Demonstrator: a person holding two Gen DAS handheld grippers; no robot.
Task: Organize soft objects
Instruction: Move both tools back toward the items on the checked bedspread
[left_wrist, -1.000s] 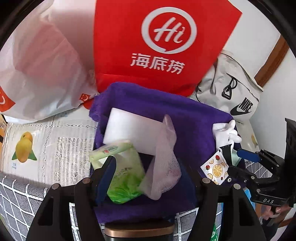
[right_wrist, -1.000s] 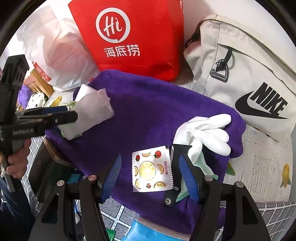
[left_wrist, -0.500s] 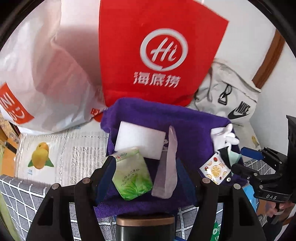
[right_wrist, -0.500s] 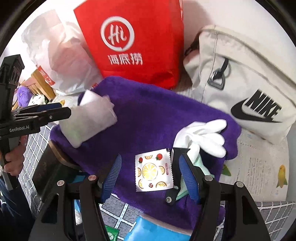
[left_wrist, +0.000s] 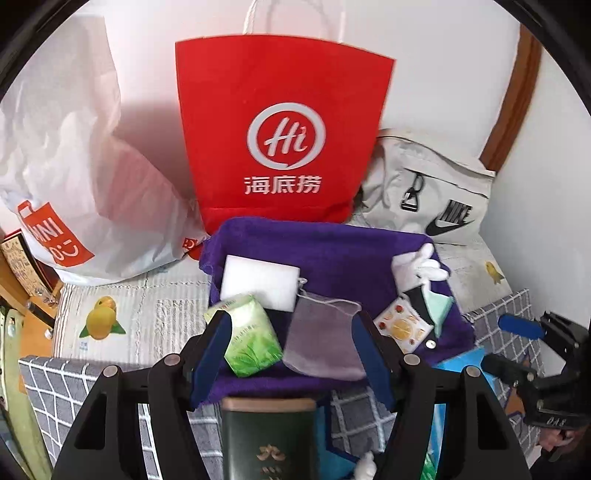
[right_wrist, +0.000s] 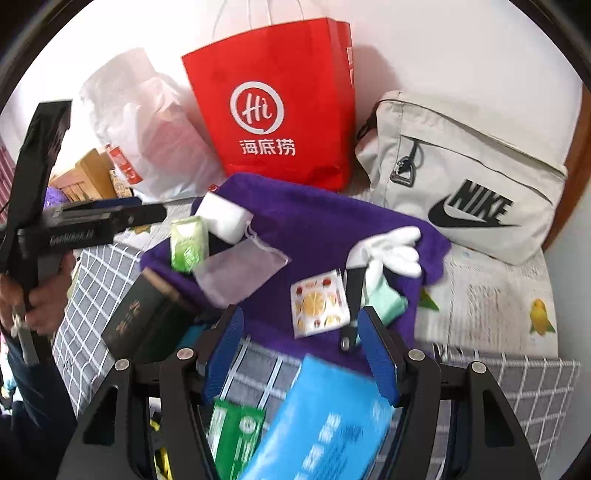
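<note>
Towel (left_wrist: 332, 251), purple, lies spread on the bed and carries the soft items. At its far left corner we see a white sponge block (left_wrist: 260, 280). A green tissue pack (left_wrist: 251, 339) overlaps the near edge of the sponge block, and a sheer mesh pouch (left_wrist: 325, 339) lies just right of the pack, touching the block's near right corner. On the right side of the towel we find a white glove (right_wrist: 391, 251), with a fruit-print sachet (right_wrist: 319, 304) nearer to us and a mint-green cloth (right_wrist: 386, 304) just right of the sachet. A black clip (right_wrist: 352, 306) lies between the sachet and the cloth.

We hold the left gripper (left_wrist: 291, 354) over the near edge of the towel; its jaws stand apart and grip nothing, the pack and pouch lying loose beneath. We hold the right gripper (right_wrist: 301, 354) over the near right part of the towel, jaws likewise apart and empty.

Behind the towel stand a red paper bag (left_wrist: 284, 122), a white plastic bag (left_wrist: 74, 158) to its left and a grey backpack (right_wrist: 469, 177) to its right. A dark box (right_wrist: 147, 321) and a blue packet (right_wrist: 325, 424) lie at the near edge.
</note>
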